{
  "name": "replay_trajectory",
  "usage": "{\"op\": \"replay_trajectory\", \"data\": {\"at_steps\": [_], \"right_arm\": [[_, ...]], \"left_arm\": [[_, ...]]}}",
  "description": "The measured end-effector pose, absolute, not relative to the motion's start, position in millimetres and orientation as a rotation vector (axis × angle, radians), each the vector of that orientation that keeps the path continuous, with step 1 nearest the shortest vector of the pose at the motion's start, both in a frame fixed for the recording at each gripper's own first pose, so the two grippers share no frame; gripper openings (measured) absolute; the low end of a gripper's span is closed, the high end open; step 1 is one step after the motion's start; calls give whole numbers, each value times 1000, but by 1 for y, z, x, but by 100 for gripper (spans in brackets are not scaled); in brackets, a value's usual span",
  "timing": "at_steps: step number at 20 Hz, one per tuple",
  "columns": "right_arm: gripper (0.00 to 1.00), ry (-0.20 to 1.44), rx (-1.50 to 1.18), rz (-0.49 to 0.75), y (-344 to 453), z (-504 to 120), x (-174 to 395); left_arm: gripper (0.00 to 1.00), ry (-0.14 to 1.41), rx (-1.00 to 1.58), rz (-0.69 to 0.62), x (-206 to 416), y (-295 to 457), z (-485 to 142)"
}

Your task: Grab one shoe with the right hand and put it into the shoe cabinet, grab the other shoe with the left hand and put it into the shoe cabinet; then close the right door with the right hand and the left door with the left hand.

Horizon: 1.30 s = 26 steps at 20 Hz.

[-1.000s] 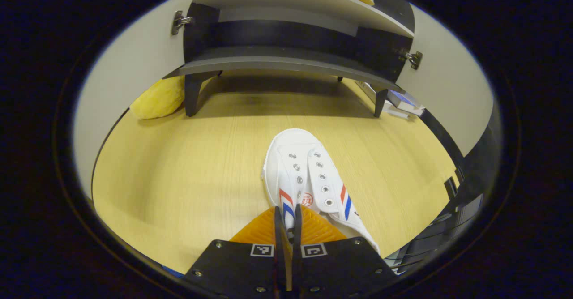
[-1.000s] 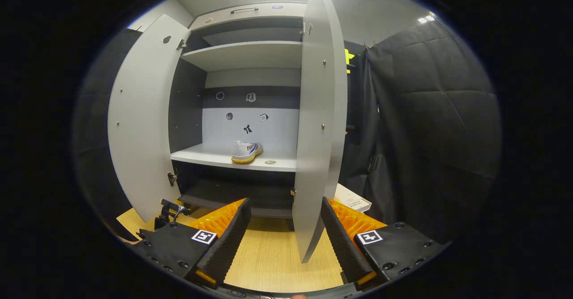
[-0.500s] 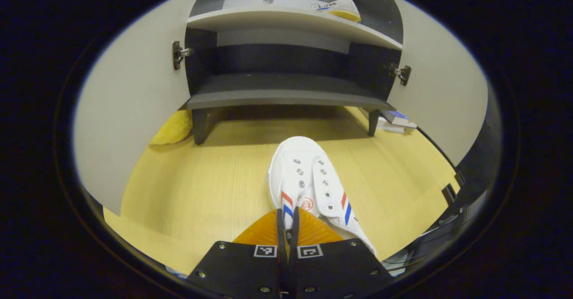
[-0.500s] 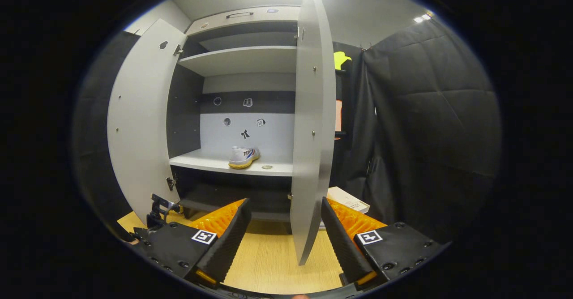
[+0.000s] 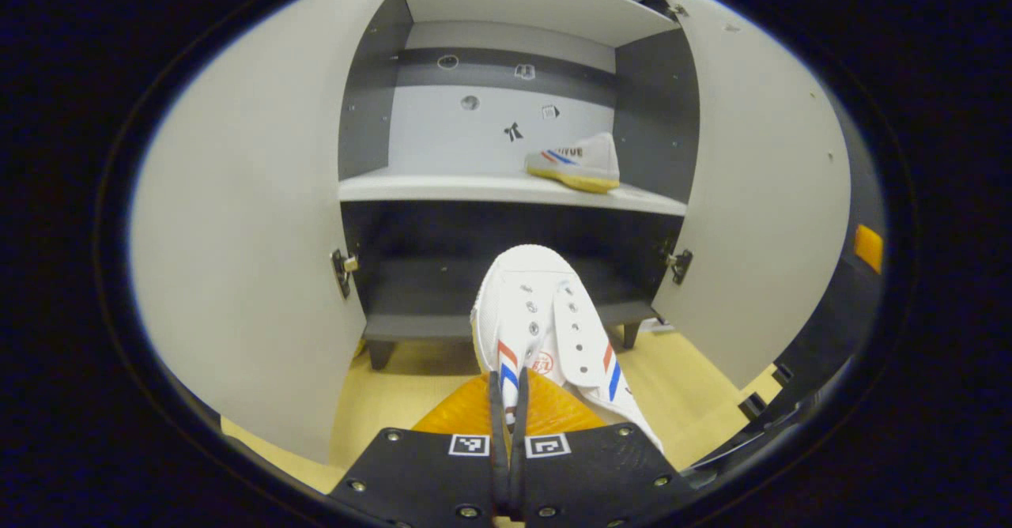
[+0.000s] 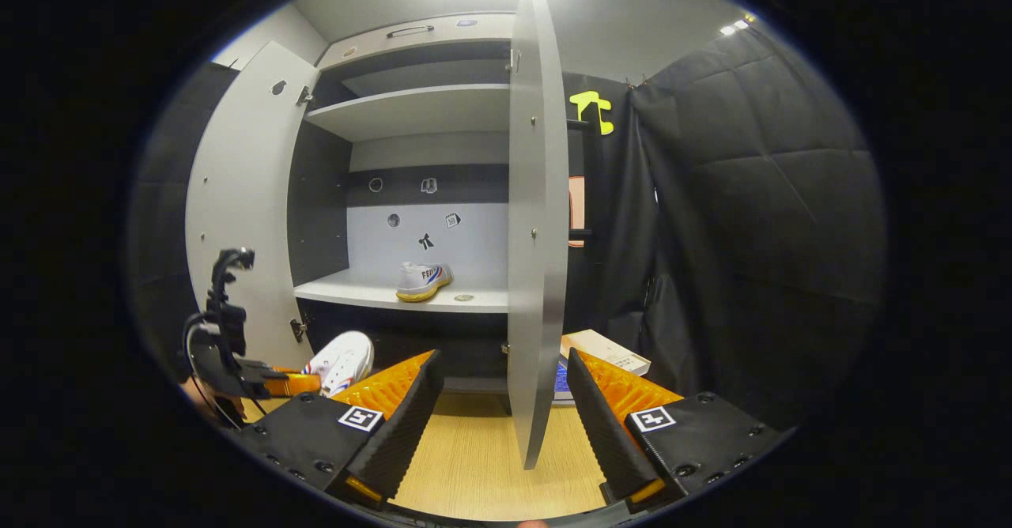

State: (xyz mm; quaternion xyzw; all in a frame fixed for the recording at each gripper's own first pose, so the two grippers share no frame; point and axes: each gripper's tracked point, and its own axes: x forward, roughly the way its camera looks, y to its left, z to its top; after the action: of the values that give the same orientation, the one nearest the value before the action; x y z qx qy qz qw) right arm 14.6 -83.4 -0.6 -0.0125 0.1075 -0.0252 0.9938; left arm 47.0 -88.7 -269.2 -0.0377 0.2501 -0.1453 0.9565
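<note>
Shoe [image 5: 545, 330], pinched in the left tool [image 5: 507, 401], hangs below the cabinet shelf [image 5: 443, 187]; next, raise it onto that shelf. Right tool [image 6: 498, 401] gapes wide.

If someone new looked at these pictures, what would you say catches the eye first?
First, the white shoe with red and blue stripes, pinched at its heel end by the left gripper and held up before the open shoe cabinet. Next, the other shoe resting on the pale middle shelf, toward its right end. In the right gripper view, the open right gripper faces the edge of the right door.
</note>
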Motion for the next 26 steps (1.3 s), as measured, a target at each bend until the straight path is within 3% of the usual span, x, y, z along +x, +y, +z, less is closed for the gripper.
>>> {"op": "replay_trajectory", "data": {"at_steps": [13, 20, 26], "right_arm": [[98, 210, -27, -85, -101, -5, 4], [98, 245, -39, -115, -121, -13, -5], [97, 253, -56, -107, -126, -11, -2]], "left_arm": [[1, 309, -80, -255, 48, -87, -261], [1, 331, -57, -180, 45, -84, -261], [1, 451, -30, -139, 37, -81, -266]]}}
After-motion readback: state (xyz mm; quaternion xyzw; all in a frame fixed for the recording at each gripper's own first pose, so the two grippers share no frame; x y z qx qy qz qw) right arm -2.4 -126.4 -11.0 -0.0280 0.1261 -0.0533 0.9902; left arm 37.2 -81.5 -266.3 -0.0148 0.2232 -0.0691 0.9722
